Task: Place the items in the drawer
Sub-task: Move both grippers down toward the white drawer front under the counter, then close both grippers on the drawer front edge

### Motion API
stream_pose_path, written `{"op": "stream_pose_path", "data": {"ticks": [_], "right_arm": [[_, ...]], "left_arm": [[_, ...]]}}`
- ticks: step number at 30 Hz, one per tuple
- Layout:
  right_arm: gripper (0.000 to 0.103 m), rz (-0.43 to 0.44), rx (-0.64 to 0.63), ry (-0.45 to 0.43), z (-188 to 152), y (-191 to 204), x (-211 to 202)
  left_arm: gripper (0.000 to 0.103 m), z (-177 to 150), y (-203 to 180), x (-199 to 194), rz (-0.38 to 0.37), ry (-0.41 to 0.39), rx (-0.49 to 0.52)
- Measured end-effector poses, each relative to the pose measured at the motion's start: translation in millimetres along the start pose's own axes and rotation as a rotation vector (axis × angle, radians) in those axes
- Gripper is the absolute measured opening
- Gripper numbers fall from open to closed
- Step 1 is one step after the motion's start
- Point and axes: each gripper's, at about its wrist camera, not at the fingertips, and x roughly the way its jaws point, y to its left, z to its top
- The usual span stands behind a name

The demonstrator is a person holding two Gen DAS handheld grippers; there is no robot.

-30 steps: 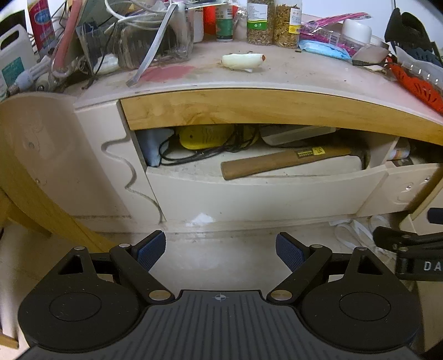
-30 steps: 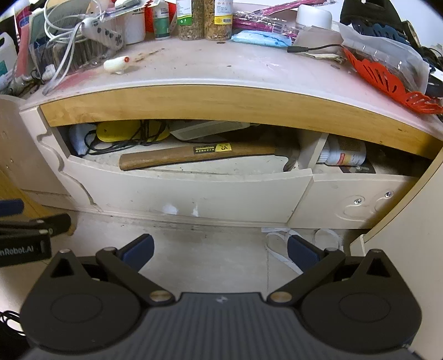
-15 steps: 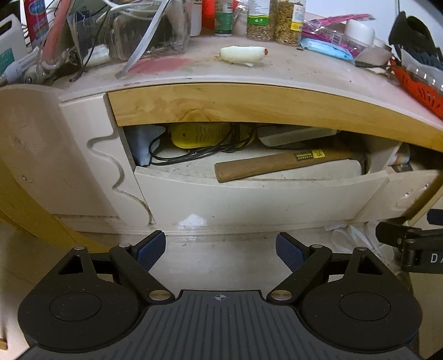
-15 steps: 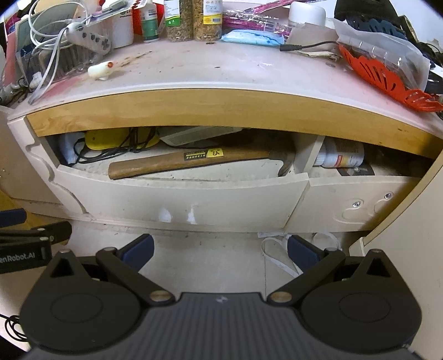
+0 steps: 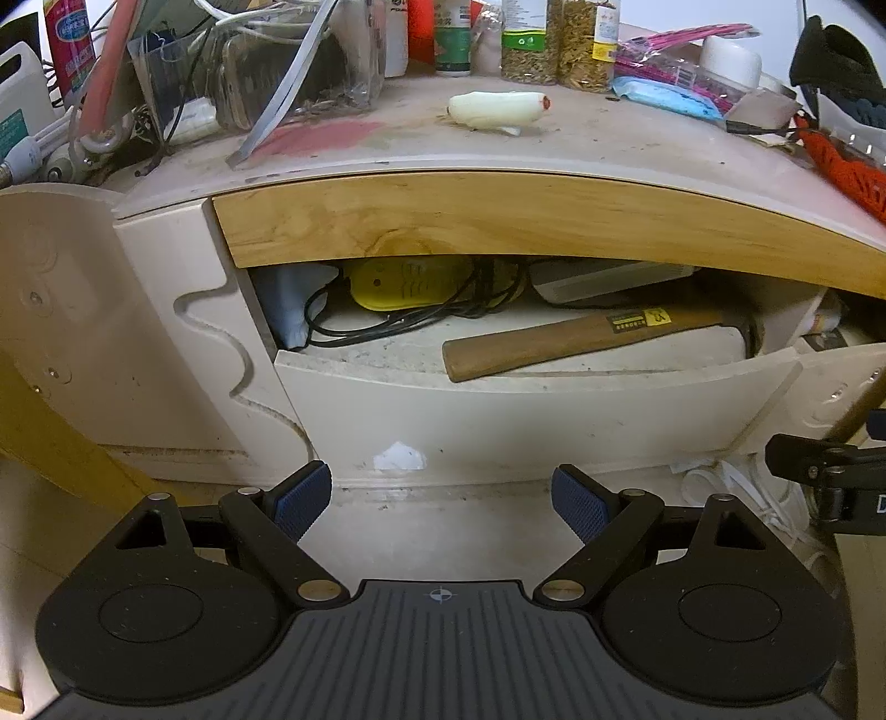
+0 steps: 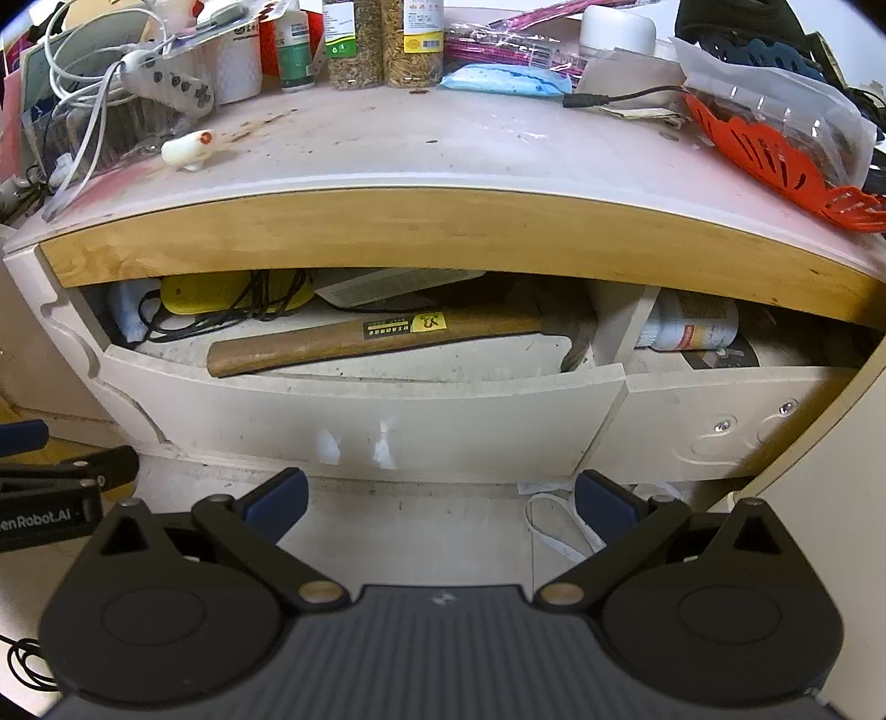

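- The drawer (image 5: 526, 410) stands pulled out under the bench's wooden front edge, its pale front panel facing me in both views.
- Inside it a hammer (image 6: 376, 338) lies lengthwise along the drawer's front wall, its wooden handle end toward the left and its head at the right end wall.
- Behind the hammer, in the drawer's back left corner, a yellow device (image 5: 410, 282) sits tangled in a black cable (image 5: 387, 327); a flat grey box (image 5: 603, 277) lies toward the back right.
- A second drawer (image 6: 736, 415) to the right is also open, with a white bottle (image 6: 692, 332) lying on its side in it.
- On the bench top (image 6: 454, 149) a small white tube with a red tip (image 5: 495, 111) lies alone near the front edge, toward the left end.
- Jars (image 6: 382, 41), a power strip (image 6: 166, 83) and an orange strainer (image 6: 775, 160) crowd the bench's back and right edges.
- My left gripper (image 5: 441, 498) is spread wide and empty, held low in front of the drawer panel, clear of it.
- My right gripper (image 6: 440, 501) is likewise spread wide with nothing between its pads, below the drawer fronts.
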Motion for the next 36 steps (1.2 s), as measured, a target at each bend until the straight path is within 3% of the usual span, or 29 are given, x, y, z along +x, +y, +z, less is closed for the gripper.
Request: {"op": "stream_pose_path", "data": {"ticks": [21, 36], "right_arm": [[0.103, -0.037, -0.098, -0.036, 15, 0, 48], [0.103, -0.049, -0.163, -0.043, 19, -4, 99]], "left_arm": [[0.088, 15, 0, 53, 0.062, -0.004, 0.044], [0.088, 25, 7, 102, 0.059, -0.005, 0.039]]}}
